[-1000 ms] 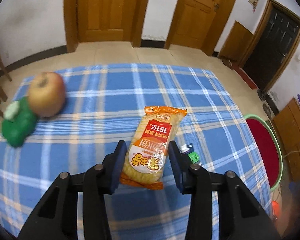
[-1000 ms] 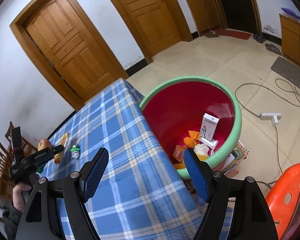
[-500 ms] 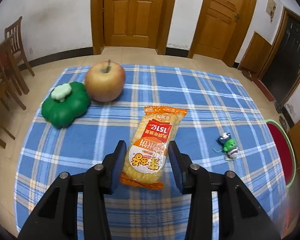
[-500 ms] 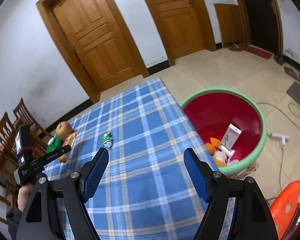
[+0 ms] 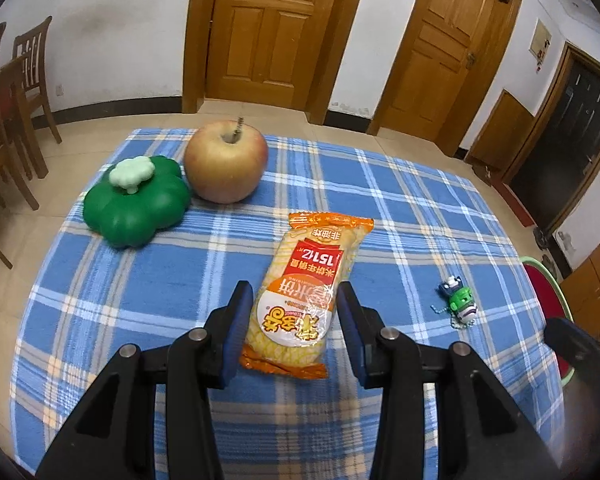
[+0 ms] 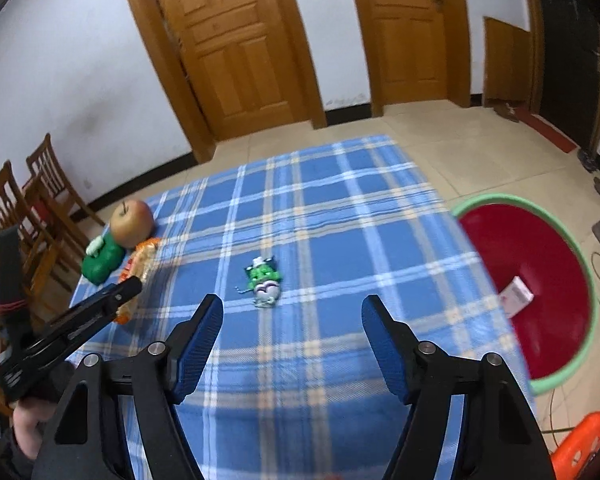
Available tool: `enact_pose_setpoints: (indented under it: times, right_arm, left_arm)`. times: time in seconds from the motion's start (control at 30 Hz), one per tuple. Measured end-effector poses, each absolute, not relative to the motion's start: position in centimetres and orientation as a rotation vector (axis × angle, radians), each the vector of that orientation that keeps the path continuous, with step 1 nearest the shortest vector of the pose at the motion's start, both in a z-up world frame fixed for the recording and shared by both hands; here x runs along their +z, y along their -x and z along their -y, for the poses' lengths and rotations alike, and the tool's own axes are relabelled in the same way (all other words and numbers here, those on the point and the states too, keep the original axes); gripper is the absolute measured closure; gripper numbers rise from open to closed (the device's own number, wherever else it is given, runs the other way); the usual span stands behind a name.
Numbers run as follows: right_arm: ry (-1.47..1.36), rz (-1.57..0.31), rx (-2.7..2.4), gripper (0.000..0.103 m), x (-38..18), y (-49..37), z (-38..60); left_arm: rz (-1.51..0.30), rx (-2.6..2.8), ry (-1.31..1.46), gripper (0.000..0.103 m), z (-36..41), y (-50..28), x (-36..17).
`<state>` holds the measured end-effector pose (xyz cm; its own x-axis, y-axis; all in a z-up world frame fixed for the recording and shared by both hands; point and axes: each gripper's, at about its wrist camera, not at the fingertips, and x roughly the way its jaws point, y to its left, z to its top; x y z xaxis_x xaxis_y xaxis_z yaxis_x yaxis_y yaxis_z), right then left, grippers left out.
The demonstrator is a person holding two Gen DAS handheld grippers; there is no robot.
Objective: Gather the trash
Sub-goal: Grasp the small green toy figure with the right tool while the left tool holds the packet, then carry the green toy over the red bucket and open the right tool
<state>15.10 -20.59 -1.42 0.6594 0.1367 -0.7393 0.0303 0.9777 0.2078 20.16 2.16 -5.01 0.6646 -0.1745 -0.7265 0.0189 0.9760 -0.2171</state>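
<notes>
The left gripper (image 5: 294, 322) is pinching the light, crinkly, slippery snack packet (image 5: 306, 294) across its lower half, near the apple (image 5: 226, 162).

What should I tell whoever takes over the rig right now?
Left gripper: closed on the snack pack, which looks lifted just off the table.
Right gripper: open, nothing between its jaws, which have just been closing a little; it hangs above the table, aimed toward the small toy.
Bin: on the floor off the table's right edge, with a white box inside.
Done: pack gripped.
Left: carry the pack to the bin. The apple and green toy probably stay.
</notes>
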Motion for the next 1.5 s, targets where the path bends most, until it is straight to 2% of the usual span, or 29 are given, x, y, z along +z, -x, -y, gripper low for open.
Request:
enact_pose_setpoints:
  times: [0.07,0.2,0.5,0.73,0.83,0.9,1.5]
  right_arm:
    - [-0.198,-0.865,0.071,0.030,-2.3,-16.1,19.8]
    - [-0.176,-0.904,0.091,0.043,-4.0,-18.0,18.6]
    - [-0.119,-0.931,0.116,0.058,-5.6,-20.0,16.7]
    - [-0.080,-0.941,0.092,0.063,-6.4,-20.7,15.9]
    - [-0.075,-0.946,0.083,0.072,-6.9,-20.9,15.8]
    - [-0.068,-0.938,0.077,0.082,-6.9,-20.9,15.7]
    - [-0.195,-0.855,0.056,0.082,-4.8,-15.9,19.0]
  left_arm:
    - [-0.851,-0.108,0.210,0.060,-2.4,-20.4,-5.4]
    - [-0.872,-0.097,0.221,0.060,-2.7,-20.6,-6.0]
    - [-0.881,-0.092,0.233,0.060,-3.2,-20.7,-6.4]
    - [-0.878,-0.092,0.241,0.060,-3.3,-20.7,-6.5]
    - [-0.878,-0.093,0.245,0.060,-3.3,-20.7,-6.5]
    - [-0.877,-0.094,0.249,0.060,-3.3,-20.7,-6.5]
    - [-0.862,-0.115,0.250,0.060,-2.9,-20.5,-6.1]
